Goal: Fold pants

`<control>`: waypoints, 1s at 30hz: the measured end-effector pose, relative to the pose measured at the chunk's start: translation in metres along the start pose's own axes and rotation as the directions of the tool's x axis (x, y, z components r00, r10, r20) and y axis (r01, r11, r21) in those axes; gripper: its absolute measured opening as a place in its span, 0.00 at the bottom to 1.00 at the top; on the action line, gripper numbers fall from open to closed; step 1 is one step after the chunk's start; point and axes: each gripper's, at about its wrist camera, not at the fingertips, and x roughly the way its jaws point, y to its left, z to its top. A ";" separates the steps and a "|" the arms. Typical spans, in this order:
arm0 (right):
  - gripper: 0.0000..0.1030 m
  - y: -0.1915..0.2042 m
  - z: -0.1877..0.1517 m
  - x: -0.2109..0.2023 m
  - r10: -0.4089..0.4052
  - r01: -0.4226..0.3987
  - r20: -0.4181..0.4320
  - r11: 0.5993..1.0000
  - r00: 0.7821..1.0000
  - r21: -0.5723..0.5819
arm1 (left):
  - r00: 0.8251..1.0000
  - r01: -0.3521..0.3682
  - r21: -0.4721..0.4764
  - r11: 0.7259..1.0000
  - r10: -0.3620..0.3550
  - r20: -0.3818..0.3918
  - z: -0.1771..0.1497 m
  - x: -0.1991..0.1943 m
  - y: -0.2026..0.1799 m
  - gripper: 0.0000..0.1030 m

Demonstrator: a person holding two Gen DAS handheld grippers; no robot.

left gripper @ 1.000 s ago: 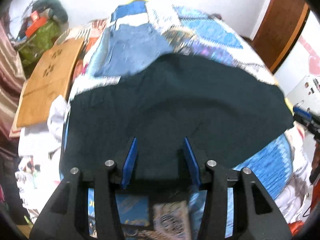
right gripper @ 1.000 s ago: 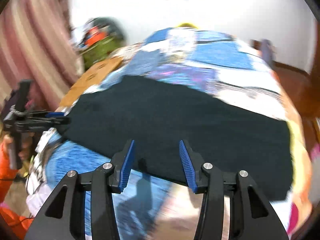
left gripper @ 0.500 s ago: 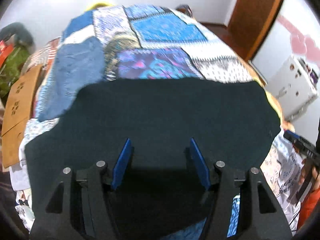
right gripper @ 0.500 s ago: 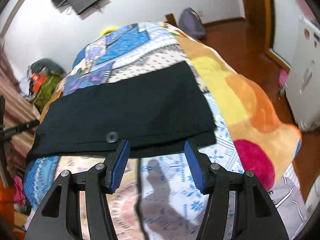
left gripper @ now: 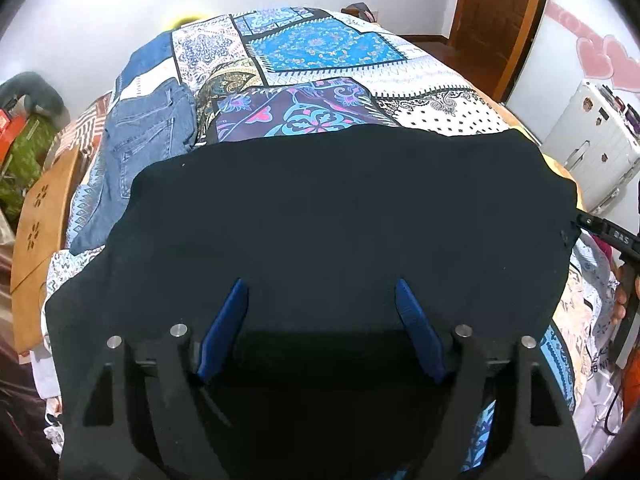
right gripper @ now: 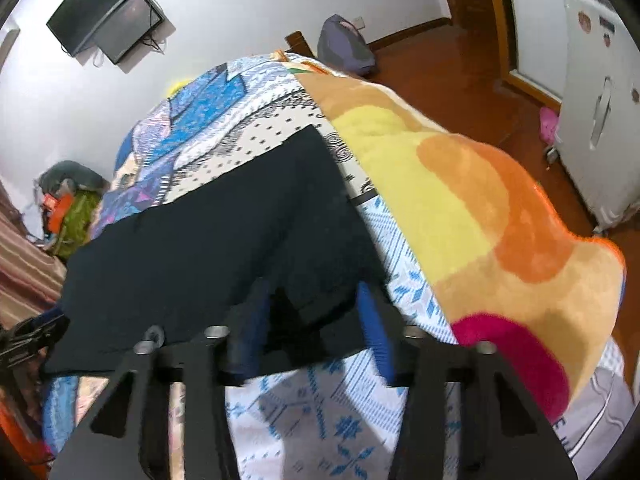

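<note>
Black pants (left gripper: 340,216) lie spread flat across a patchwork bedspread (left gripper: 320,48). My left gripper (left gripper: 322,292) is open, its blue fingers hovering over the near part of the pants. In the right wrist view the same pants (right gripper: 208,248) stretch left, and my right gripper (right gripper: 310,296) is open with its jaws astride the pants' near right corner, close to the cloth. The right gripper also shows at the pants' right edge in the left wrist view (left gripper: 612,236).
Folded blue jeans (left gripper: 148,128) lie on the bed beyond the pants at left. A wooden board (left gripper: 40,216) stands at the left bedside. An orange and yellow blanket (right gripper: 460,208) covers the bed's right side. A white cabinet (right gripper: 600,100) stands on the floor.
My left gripper has moved further over the pants. My right gripper has swung to the pants' right end and dropped onto its near corner.
</note>
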 end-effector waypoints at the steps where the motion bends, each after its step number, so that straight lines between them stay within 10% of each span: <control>1: 0.17 -0.001 0.000 0.000 -0.011 0.011 0.008 1.000 1.000 0.005 | 1.000 0.004 -0.003 1.000 -0.004 0.001 0.000 0.000 0.000 0.75; 23: 0.17 0.008 -0.013 -0.041 -0.258 0.268 0.096 0.957 0.961 -0.110 | 0.998 0.032 0.084 0.996 -0.036 0.051 0.021 -0.031 -0.028 0.75; 28: 0.20 -0.006 -0.018 -0.050 -0.149 0.149 0.035 0.989 0.988 0.004 | 0.996 0.069 0.133 0.989 -0.076 0.049 0.038 -0.025 -0.055 0.75; 30: 0.40 -0.008 -0.022 -0.048 -0.099 0.098 0.014 0.993 0.995 0.060 | 0.994 0.097 0.148 0.984 -0.102 0.028 0.044 -0.016 -0.067 0.75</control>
